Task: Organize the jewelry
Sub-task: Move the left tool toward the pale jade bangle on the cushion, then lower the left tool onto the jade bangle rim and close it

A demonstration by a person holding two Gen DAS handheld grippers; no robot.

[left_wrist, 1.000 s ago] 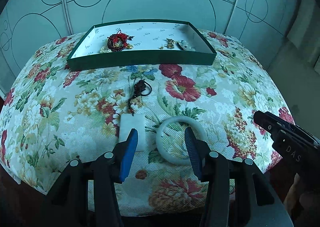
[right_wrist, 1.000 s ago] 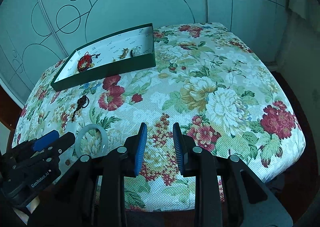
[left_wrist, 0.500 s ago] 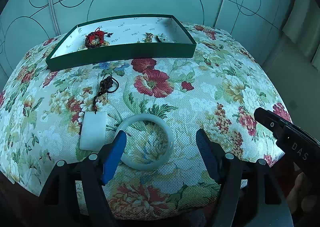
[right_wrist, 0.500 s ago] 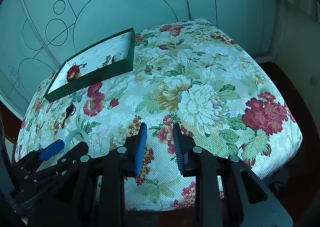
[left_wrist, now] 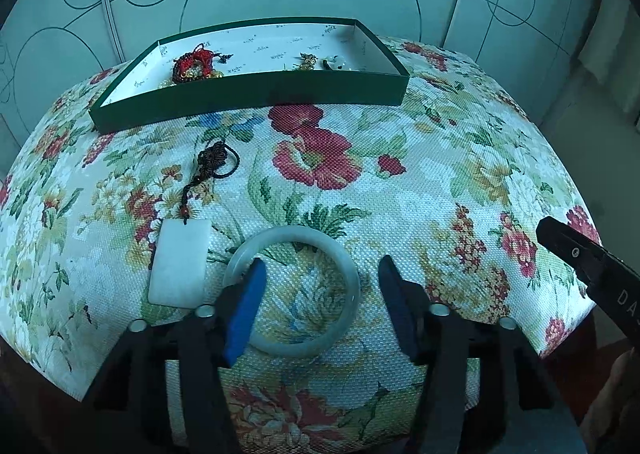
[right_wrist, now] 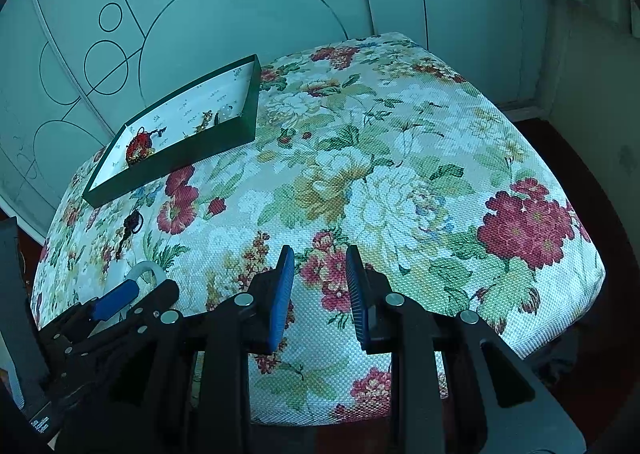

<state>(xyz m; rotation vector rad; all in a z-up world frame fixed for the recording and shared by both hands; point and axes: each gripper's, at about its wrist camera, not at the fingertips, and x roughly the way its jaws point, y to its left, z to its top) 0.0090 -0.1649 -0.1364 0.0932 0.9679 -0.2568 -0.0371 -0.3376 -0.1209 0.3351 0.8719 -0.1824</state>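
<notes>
The bangle (left_wrist: 291,292) lies flat on the floral desk (left_wrist: 460,158), low in the left wrist frame and directly under the left hand-held gripper (left_wrist: 320,298), whose jaws stand wide apart. The blue left finger sits over the ring's left rim, seemingly inside the hoop, while the right finger stands just outside its right rim; whether either touches it cannot be told. Being a ring, it has no long axis, so the grip probably turns on catching one side of the rim between the fingers. The left gripper is far the nearer: the right hand-held gripper (right_wrist: 320,282) hovers over bare cloth well to the right, its jaws parted by a narrow gap and holding nothing. The bangle is pale green-white, smooth and glossy, likely hard and slippery. Just left of it lies a white pendant (left_wrist: 180,262) on a dark knotted cord (left_wrist: 214,166). The green tray (left_wrist: 248,94), across the upper frame, already holds a red piece (left_wrist: 196,64) and smaller ones (left_wrist: 320,62).
</notes>
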